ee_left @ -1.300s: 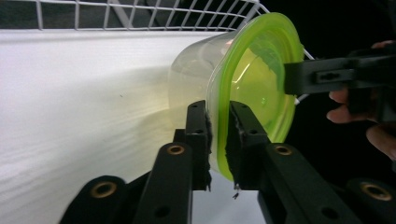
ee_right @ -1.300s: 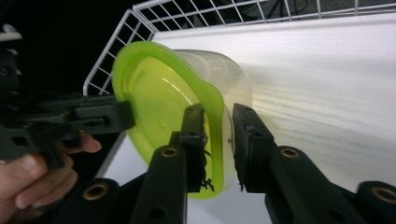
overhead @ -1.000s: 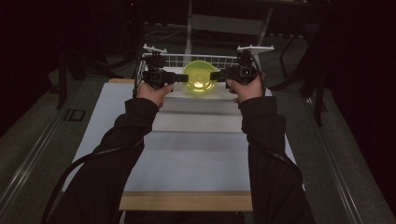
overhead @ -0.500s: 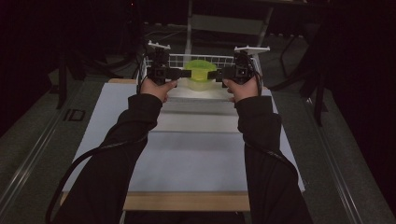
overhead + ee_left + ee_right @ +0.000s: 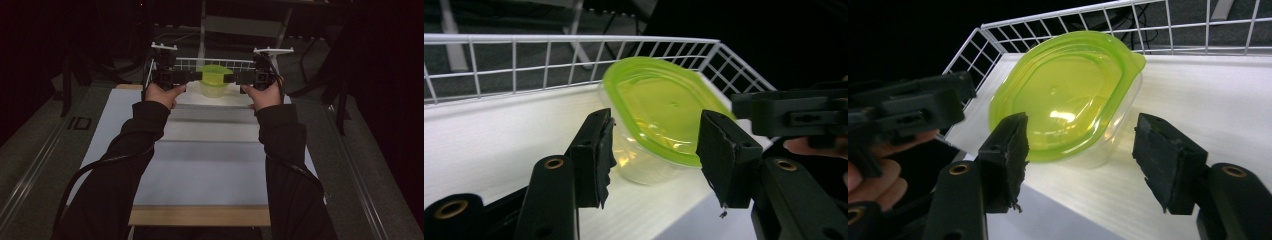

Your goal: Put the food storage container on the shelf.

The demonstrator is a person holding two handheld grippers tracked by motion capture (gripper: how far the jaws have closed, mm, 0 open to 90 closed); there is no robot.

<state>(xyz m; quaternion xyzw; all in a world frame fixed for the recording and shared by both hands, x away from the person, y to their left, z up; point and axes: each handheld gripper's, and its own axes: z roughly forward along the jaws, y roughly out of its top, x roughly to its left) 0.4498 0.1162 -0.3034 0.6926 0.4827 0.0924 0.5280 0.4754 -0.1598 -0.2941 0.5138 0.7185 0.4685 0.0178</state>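
Green-lidded clear container [image 5: 214, 81] at twelve o'clock on the desk [image 5: 200, 165], just before a white wire rack [image 5: 200, 64]. Flanked by left gripper [image 5: 192, 76] at nine o'clock and right gripper [image 5: 235, 77] at three. Left gripper view: container [image 5: 651, 120] tilted, seen between jaws spread wide apart, contact hard to tell. Right gripper view: container [image 5: 1068, 95] likewise between spread jaws, apparently not pinched; other gripper [image 5: 908, 107] at nine o'clock.
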